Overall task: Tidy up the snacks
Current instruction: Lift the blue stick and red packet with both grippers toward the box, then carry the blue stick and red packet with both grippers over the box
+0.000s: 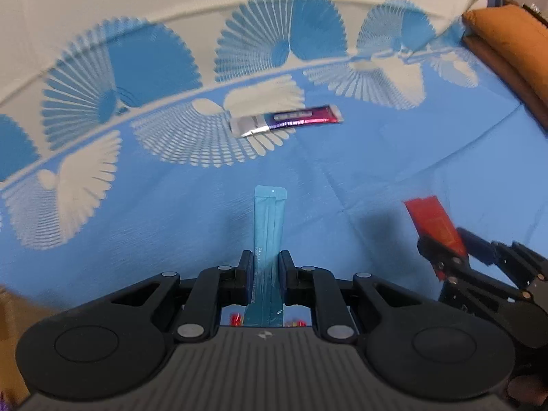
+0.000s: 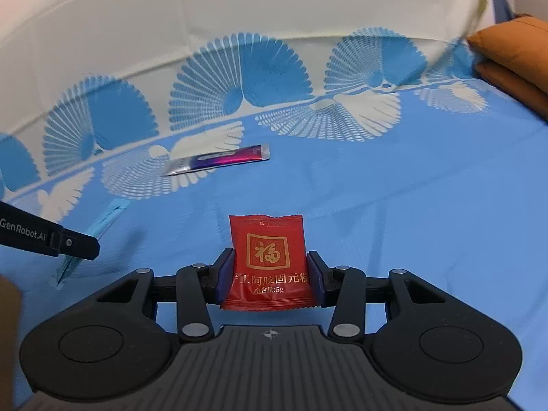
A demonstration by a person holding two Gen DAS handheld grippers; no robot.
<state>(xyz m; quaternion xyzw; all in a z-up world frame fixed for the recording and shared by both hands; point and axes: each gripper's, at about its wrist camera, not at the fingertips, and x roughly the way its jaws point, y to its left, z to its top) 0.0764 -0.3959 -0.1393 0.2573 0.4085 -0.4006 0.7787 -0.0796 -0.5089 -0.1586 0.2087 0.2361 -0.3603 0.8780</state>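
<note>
My left gripper is shut on a long teal stick sachet, which stands up between its pads above the blue cloth. My right gripper is shut on a red square snack packet with gold characters. In the left wrist view the right gripper shows at the right edge with the red packet in it. In the right wrist view the left gripper's finger and the teal sachet appear at the left. A purple and silver stick sachet lies flat on the cloth, beyond both grippers.
The blue cloth with white fan patterns covers the surface, and a cream fabric rises behind it. Orange cushions sit at the far right. A brown cardboard edge shows at the lower left.
</note>
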